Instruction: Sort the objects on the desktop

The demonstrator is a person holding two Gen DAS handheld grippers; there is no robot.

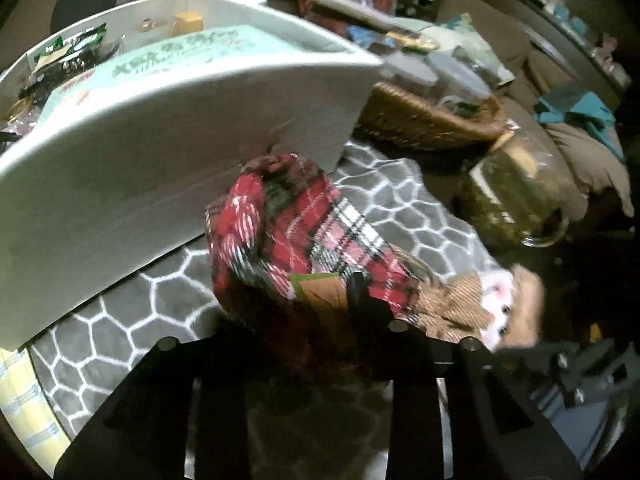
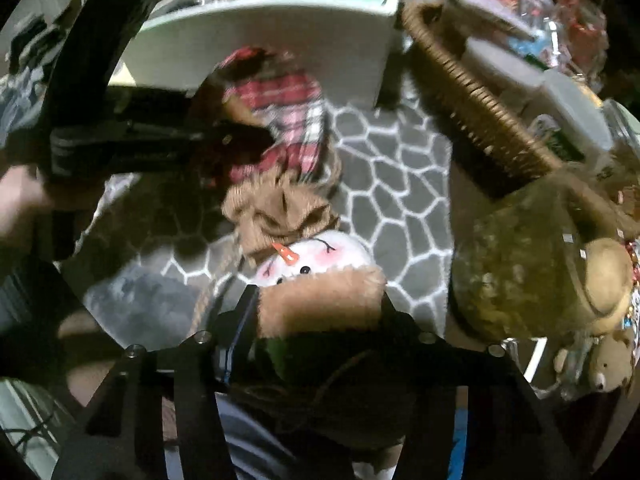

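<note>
A snowman doll (image 1: 304, 232) with a red plaid body, tan scarf and tan furry hat lies on the grey mat in front of the white box. In the left wrist view my left gripper (image 1: 320, 300) is shut on the plaid body; one dark finger (image 1: 356, 292) shows and the other is buried in the cloth. The right wrist view shows the doll's white face (image 2: 320, 256) with its orange nose. There my right gripper (image 2: 318, 312) is shut on the furry hat (image 2: 320, 300), a finger pressed on each side. The left gripper (image 2: 240, 136) reaches in from the left.
A white box (image 1: 180, 128) full of packets stands just behind the doll. A wicker basket (image 1: 424, 120) and a glass jar of greenish stuff (image 1: 516, 200) sit to the right. The grey mat (image 1: 132, 320) has a white honeycomb pattern. A small teddy bear (image 2: 608, 364) lies by the jar.
</note>
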